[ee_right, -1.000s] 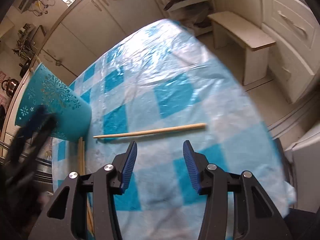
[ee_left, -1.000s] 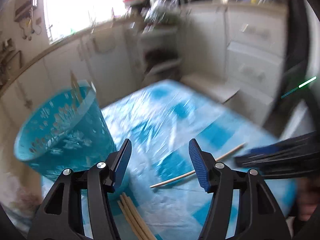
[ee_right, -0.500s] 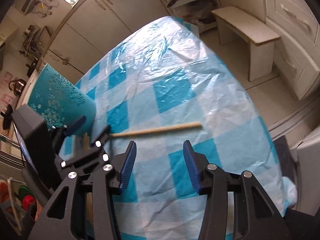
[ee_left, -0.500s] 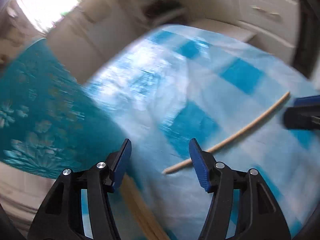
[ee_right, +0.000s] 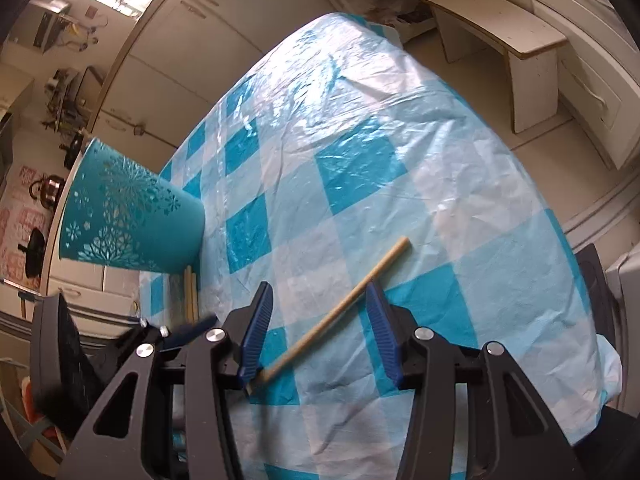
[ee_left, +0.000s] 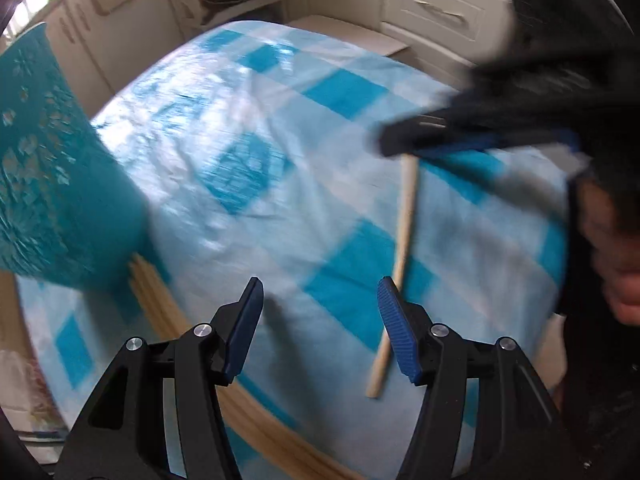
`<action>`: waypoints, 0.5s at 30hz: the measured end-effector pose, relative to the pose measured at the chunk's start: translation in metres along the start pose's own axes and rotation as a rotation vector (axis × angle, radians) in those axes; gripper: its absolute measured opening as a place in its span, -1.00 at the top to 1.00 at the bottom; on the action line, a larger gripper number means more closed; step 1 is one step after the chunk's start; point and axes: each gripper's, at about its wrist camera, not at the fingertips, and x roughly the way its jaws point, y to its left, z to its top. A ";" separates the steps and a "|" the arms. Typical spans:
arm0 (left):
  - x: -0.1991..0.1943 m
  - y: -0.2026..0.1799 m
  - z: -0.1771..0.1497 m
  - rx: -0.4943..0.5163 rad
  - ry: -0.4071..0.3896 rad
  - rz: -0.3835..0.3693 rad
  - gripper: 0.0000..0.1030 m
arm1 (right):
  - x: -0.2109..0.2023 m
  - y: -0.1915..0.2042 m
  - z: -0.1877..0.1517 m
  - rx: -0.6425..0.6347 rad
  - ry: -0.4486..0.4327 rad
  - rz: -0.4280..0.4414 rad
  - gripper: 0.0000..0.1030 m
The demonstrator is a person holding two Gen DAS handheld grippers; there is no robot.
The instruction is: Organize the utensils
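A teal cut-out basket (ee_right: 132,220) is standing at the left edge of the blue-checked plastic tablecloth (ee_right: 460,208), chopsticks (ee_right: 191,296) bunching just beside it. A single chopstick (ee_right: 340,312) is lying between the right gripper's (ee_right: 320,316) released, spread fingers, the left gripper (ee_left: 320,312) gaping empty. Cream cabinets (ee_right: 192,36) and a low bench (ee_right: 500,28) are lining the room behind.

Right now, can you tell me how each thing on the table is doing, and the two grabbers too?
Left hand-held gripper: open, holding nothing.
Right hand-held gripper: open, straddling the single chopstick, not pinching it.
Single chopstick: lying flat on the tablecloth.
Chopstick bundle: lying flat beside the teal holder.
Teal holder: standing upright on the table; contents not visible.
Tablecloth: spread out, wrinkled.
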 end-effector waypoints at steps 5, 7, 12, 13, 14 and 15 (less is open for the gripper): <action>-0.007 -0.014 -0.020 -0.053 -0.052 -0.023 -0.20 | 0.005 0.020 0.001 -0.143 -0.013 -0.102 0.07; -0.020 -0.007 -0.033 -0.133 -0.108 -0.012 -0.20 | 0.007 0.027 -0.001 -0.214 -0.027 -0.181 0.09; -0.052 0.017 -0.057 -0.288 -0.227 0.050 -0.30 | 0.026 0.051 -0.010 -0.409 -0.039 -0.373 0.21; -0.059 0.023 -0.061 -0.318 -0.247 0.063 -0.32 | 0.032 0.058 -0.011 -0.444 -0.034 -0.406 0.24; -0.063 0.029 -0.062 -0.339 -0.258 0.077 -0.33 | 0.034 0.062 -0.011 -0.459 -0.024 -0.411 0.32; -0.069 0.036 -0.064 -0.361 -0.272 0.096 -0.33 | 0.035 0.064 -0.011 -0.458 -0.015 -0.400 0.35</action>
